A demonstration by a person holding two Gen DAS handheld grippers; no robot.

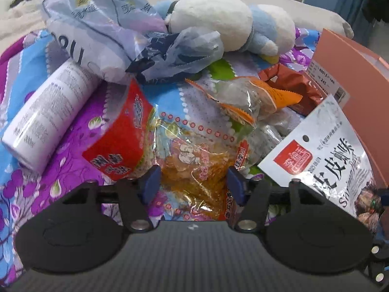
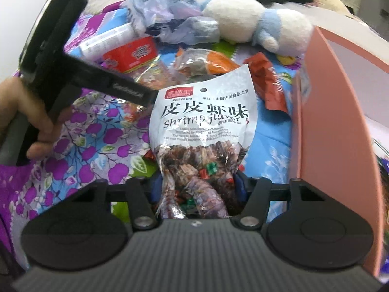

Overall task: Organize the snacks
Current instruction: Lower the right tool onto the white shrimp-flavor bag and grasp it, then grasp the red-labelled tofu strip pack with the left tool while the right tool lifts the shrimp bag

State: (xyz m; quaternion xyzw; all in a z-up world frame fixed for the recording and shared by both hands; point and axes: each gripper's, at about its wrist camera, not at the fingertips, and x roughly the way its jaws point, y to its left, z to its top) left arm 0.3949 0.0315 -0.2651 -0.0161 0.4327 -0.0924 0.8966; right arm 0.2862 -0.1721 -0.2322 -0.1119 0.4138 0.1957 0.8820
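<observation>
A clear yellow snack bag with red print [image 1: 194, 165] lies on the floral sheet [image 1: 73, 177]. My left gripper [image 1: 193, 186] straddles its near end, and both blue pads rest against its sides. My right gripper [image 2: 197, 186] is shut on the lower end of a white shrimp-flavour bag [image 2: 201, 112], which stands up in front of the camera. That same shrimp-flavour bag [image 1: 323, 155] shows at the right of the left wrist view. A red packet [image 1: 121, 131], an orange-edged clear packet [image 1: 243, 95] and a brown-red wrapper [image 1: 299, 85] lie further back.
A pink box [image 2: 340, 121] stands open at the right, close beside the shrimp bag. A white bottle [image 1: 48, 112] lies at the left. A crumpled plastic bag [image 1: 109, 24] and a white-and-blue plush toy [image 1: 218, 22] sit at the back. A hand [image 2: 29, 121] shows at the left.
</observation>
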